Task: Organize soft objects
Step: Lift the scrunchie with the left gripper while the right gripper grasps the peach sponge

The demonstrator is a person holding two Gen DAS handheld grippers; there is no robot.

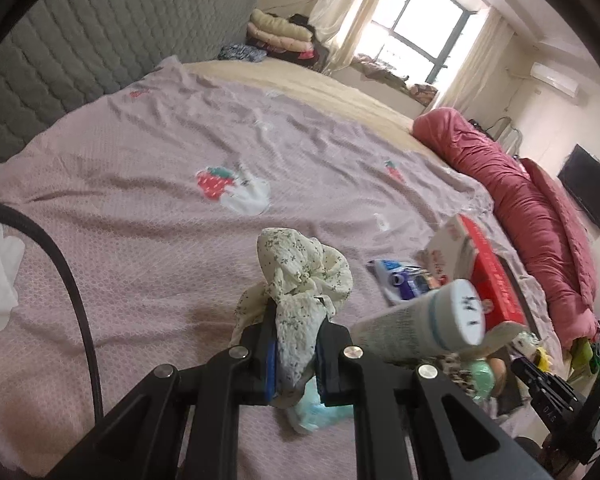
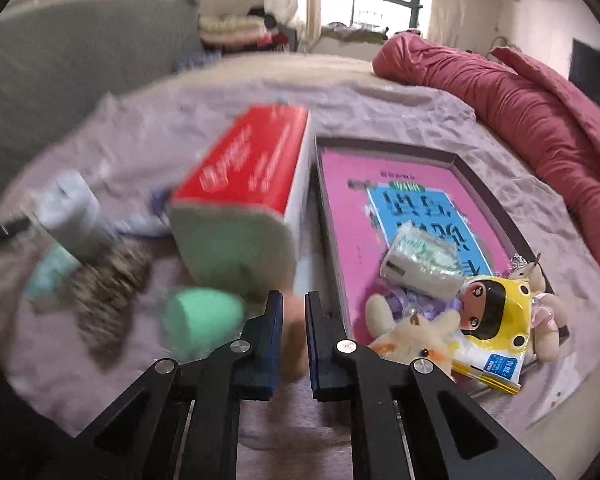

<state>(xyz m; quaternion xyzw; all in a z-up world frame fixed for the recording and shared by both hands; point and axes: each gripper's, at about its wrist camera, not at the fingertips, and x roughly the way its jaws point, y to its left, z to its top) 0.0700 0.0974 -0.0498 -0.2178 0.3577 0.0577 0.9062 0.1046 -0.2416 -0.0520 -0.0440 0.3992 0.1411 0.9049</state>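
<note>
My left gripper (image 1: pixel 296 320) is shut on a cream floral cloth (image 1: pixel 304 276) and holds it above the pink bedspread (image 1: pixel 148 152). My right gripper (image 2: pixel 293 300) has its jaws a little apart over a peach soft object (image 2: pixel 294 340); whether they grip it I cannot tell. A shallow tray (image 2: pixel 324 200) with a pink book inside holds a tissue pack (image 2: pixel 420 260), a yellow-hooded doll (image 2: pixel 496 308), a cream plush (image 2: pixel 420 336) and a small bear (image 2: pixel 544 312). A green egg-shaped toy (image 2: pixel 200 316) and a spotted cloth (image 2: pixel 108 292) lie left of the right gripper.
A red and white box (image 2: pixel 252 176) stands left of the tray; it also shows in the left wrist view (image 1: pixel 488 268). A white tube (image 1: pixel 420 328) and a blue packet (image 1: pixel 400 280) lie nearby. A red quilt (image 2: pixel 520 100) is rolled along the bed's right side.
</note>
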